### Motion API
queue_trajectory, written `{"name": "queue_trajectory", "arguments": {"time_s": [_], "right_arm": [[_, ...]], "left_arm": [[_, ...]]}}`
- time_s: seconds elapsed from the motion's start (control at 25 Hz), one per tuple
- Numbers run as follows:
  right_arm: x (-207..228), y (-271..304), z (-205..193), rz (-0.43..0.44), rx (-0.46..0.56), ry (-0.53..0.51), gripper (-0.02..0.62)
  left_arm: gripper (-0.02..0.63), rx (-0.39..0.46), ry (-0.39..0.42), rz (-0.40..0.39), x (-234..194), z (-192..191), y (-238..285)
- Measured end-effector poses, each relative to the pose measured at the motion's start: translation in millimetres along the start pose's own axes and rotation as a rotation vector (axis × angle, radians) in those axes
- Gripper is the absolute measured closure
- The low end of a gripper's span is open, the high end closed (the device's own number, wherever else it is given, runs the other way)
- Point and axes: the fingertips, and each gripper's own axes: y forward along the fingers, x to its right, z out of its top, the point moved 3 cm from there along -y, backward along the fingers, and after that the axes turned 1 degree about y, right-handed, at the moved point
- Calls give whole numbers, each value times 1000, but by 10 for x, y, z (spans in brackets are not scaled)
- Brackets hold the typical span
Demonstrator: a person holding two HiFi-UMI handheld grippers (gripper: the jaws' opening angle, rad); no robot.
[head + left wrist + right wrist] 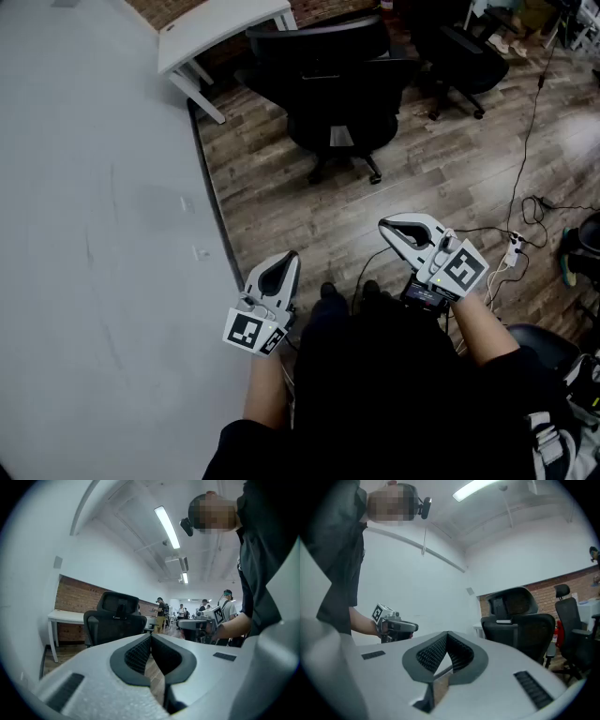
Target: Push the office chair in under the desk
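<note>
A black office chair stands on the wood floor, its back toward me, in front of a white desk set against the wall. The same chair shows in the left gripper view with the desk to its left, and the chair fills the right half of the right gripper view. My left gripper is shut and empty, held low near my body, well short of the chair. My right gripper is shut and empty too, a little further forward.
A grey wall runs along the left. A second black chair stands at the back right. Cables and a power strip lie on the floor at the right. Several people stand far off in the left gripper view.
</note>
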Motion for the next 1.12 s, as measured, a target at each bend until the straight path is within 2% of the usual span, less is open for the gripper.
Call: {"name": "queue_trajectory", "arguments": {"time_s": [0.16, 0.44, 0.8, 1.0, 1.12], "right_arm": [[39, 83, 96, 8, 24, -26, 589], [53, 66, 52, 9, 2, -25, 589], [49, -35, 159, -3, 44, -7, 589], [93, -142, 47, -24, -5, 4, 589], [114, -159, 57, -20, 14, 2, 589]], "left_arm": [[591, 11, 3, 10, -8, 27, 37], [591, 17, 3, 17, -26, 42, 105], [591, 26, 23, 3, -19, 149, 168], [591, 22, 26, 6, 57, 145, 176], [591, 18, 20, 10, 99, 130, 180]]}}
